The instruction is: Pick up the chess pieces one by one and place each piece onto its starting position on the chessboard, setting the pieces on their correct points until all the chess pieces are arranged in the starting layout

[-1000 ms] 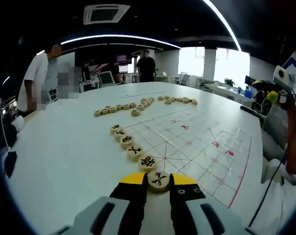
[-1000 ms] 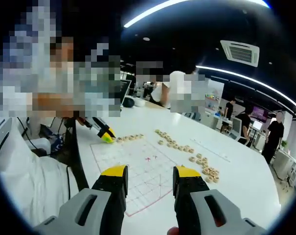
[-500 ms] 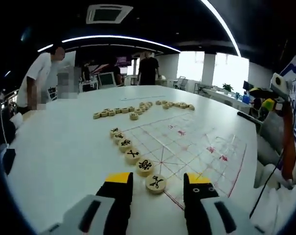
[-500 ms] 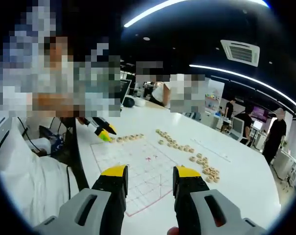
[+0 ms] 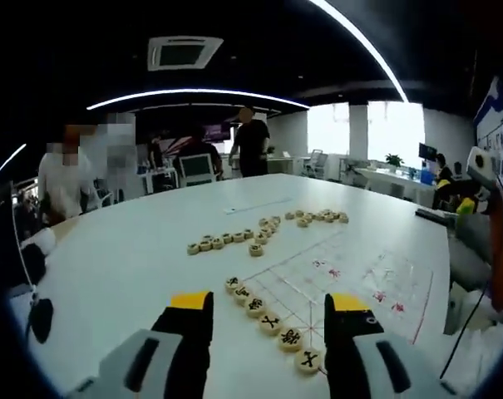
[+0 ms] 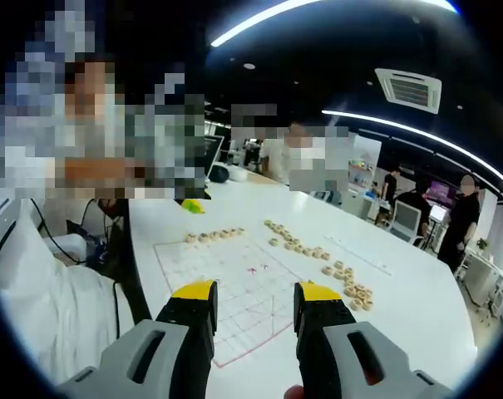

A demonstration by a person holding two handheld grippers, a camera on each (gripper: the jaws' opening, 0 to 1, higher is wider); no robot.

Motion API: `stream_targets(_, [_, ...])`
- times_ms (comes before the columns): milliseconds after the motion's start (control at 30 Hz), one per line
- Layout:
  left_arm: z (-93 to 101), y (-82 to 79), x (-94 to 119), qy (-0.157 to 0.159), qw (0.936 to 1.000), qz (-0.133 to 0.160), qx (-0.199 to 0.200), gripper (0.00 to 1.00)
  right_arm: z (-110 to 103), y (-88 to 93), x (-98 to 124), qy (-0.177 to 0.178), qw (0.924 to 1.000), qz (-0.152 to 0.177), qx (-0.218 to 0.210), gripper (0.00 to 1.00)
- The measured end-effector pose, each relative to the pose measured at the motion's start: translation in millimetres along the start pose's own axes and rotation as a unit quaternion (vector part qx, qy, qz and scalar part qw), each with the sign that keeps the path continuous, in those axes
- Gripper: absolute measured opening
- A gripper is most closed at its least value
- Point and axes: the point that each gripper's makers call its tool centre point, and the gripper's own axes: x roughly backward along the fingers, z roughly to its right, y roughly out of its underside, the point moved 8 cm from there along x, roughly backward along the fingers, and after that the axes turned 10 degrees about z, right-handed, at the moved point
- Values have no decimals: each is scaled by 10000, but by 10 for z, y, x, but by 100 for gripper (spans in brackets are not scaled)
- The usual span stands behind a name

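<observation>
Meanwhile, both wide-open, empty grippers (image 5: 268,312) (image 6: 255,299) are hovering while light, rigid wooden pieces (image 5: 253,248) at twelve o'clock are awaiting an edge-to-edge pinch.

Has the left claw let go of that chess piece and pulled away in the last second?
Yes. The left claw now stands open and raised, back from the row of pieces on the board edge; the last piece stays in line.

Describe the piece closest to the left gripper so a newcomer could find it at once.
On the white table, the chessboard has six black-marked discs along its near edge. The end disc sits lowest in the left gripper view, beside that gripper's right-hand jaw.
</observation>
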Motion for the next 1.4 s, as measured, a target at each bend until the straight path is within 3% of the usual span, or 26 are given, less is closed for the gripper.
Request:
stream_targets(300, [-455,-65,-390,-598,9982,-45,27,50,4,7,3,5,10000,-1,-8,38])
stream_targets(533, [-683,30,-689,-922,9955,-227,-50,49,3,12,3,0,10000,-6,-6,38])
stream_targets(633, [-696,35,-706,-942,9953,-238,-56,46,6,17,-7,0,10000,-14,-12,38])
stream_targets(667, [-793,101,-931,-945,9950,-318,24,46,6,19,-11,-7,10000,-22,-7,38])
stream_targets(900, [-921,273,-1306,-1070,9930,-501,-67,42,10,23,-11,-9,10000,-28,-8,38])
stream_targets(1133, [-1050,256,-1570,-1206,9923,-262,77,36,38,35,-3,11,10000,-18,-40,38])
stream_targets(1200, [-1047,247,-1668,-1207,9924,-175,132,31,40,40,-1,7,10000,-25,-44,38])
stream_targets(1400, [-948,398,-1825,-1084,9927,-438,295,28,70,52,-13,17,10000,-17,-70,38])
